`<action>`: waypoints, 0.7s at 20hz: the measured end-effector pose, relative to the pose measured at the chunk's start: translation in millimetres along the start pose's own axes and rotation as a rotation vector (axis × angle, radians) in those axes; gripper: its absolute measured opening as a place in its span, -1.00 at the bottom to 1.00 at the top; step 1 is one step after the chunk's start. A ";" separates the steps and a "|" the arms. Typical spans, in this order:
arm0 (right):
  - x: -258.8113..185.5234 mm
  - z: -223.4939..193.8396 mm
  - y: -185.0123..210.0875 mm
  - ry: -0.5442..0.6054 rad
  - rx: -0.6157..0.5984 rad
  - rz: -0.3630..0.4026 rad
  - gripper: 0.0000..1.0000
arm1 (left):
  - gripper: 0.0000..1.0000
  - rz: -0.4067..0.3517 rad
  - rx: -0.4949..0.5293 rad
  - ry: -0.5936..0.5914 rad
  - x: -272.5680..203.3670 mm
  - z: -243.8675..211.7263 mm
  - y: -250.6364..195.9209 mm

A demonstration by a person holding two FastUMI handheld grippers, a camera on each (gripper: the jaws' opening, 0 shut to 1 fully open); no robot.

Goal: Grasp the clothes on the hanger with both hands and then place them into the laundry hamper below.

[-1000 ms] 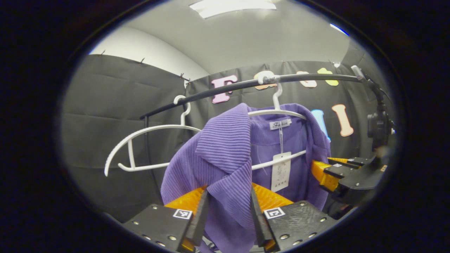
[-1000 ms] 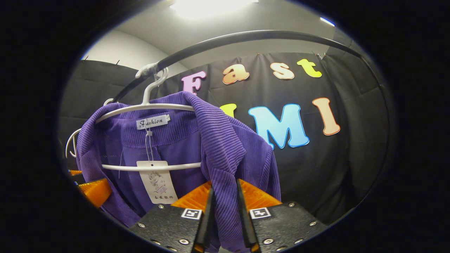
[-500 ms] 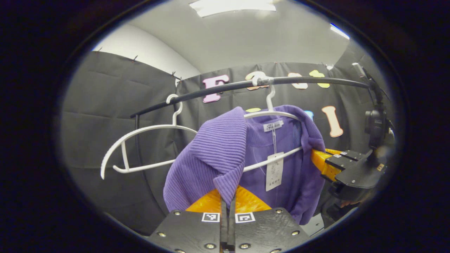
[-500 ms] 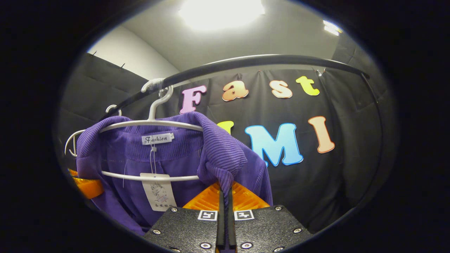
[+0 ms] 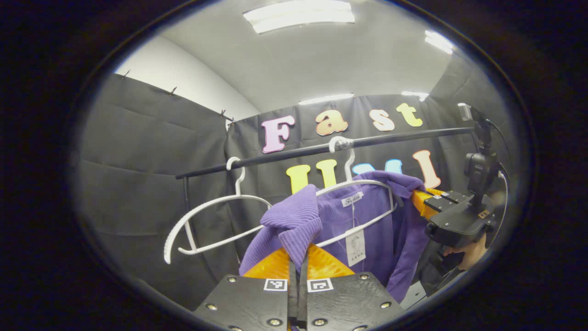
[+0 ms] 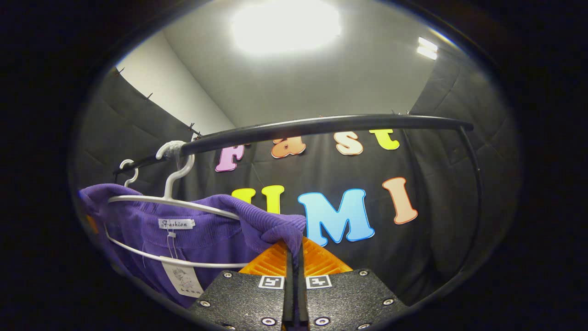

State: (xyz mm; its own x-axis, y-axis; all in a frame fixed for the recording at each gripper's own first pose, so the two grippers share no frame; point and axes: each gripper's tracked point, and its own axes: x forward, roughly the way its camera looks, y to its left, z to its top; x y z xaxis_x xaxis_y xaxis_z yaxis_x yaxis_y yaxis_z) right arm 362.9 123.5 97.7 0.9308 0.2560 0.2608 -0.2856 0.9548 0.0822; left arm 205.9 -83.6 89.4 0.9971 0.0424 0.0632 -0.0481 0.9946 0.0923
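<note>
A purple ribbed garment (image 5: pixel 367 220) hangs on a white hanger (image 5: pixel 363 184) hooked over a black rail (image 5: pixel 395 136). My left gripper (image 5: pixel 298 257) is shut on its near collar fold. In the left gripper view the right gripper (image 5: pixel 425 202), held by a hand, sits at the garment's far shoulder. In the right gripper view the garment (image 6: pixel 202 234) drapes off its hanger (image 6: pixel 170 200) to the left, and my right gripper (image 6: pixel 294 250) is shut on a bunched fold of its collar. A paper tag (image 5: pixel 356 241) dangles inside the neck.
An empty white hanger (image 5: pixel 216 216) hangs on the rail left of the garment. The rail's upright (image 6: pixel 475 184) stands at the right in the right gripper view. Black cloth walls close in on all sides, with ceiling lights (image 5: pixel 298 14) above.
Both grippers went from open around the collar folds to shut on them. Both have since drawn back and down, so the rail and hanger look farther away and the fabric is pulled toward me.
</note>
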 end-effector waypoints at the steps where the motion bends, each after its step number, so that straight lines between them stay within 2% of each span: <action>1: 3.2 4.8 -3.5 -0.013 -0.011 -0.005 -0.94 | -0.99 0.003 0.002 -0.004 -1.4 4.6 4.7; 7: 17.1 21.6 -17.9 -0.069 -0.075 -0.026 -0.98 | -0.99 0.035 -0.009 -0.001 -1.7 22.6 39.9; 8: 19.7 21.7 -20.0 -0.073 -0.083 -0.030 -0.94 | -0.99 0.042 -0.005 -0.005 -0.2 24.7 47.2; 9: 23.0 21.2 -23.2 -0.078 -0.091 -0.035 -0.94 | -0.89 0.048 0.003 -0.006 2.9 26.5 53.7; 10: 26.4 19.8 -25.9 -0.080 -0.096 -0.038 -0.94 | -0.99 0.053 0.007 -0.004 5.2 27.3 59.4; 14: 43.1 8.9 -30.0 -0.073 -0.120 -0.050 -0.94 | -0.99 0.070 0.010 -0.003 18.9 32.8 85.7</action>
State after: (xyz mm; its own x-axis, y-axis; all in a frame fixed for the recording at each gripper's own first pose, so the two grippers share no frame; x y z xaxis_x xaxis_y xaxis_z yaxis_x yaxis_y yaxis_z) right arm 409.6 104.5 115.0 0.9229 0.2005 0.3286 -0.2062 0.9784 -0.0178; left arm 218.7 -0.7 131.1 0.9912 0.1111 0.0726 -0.1179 0.9883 0.0972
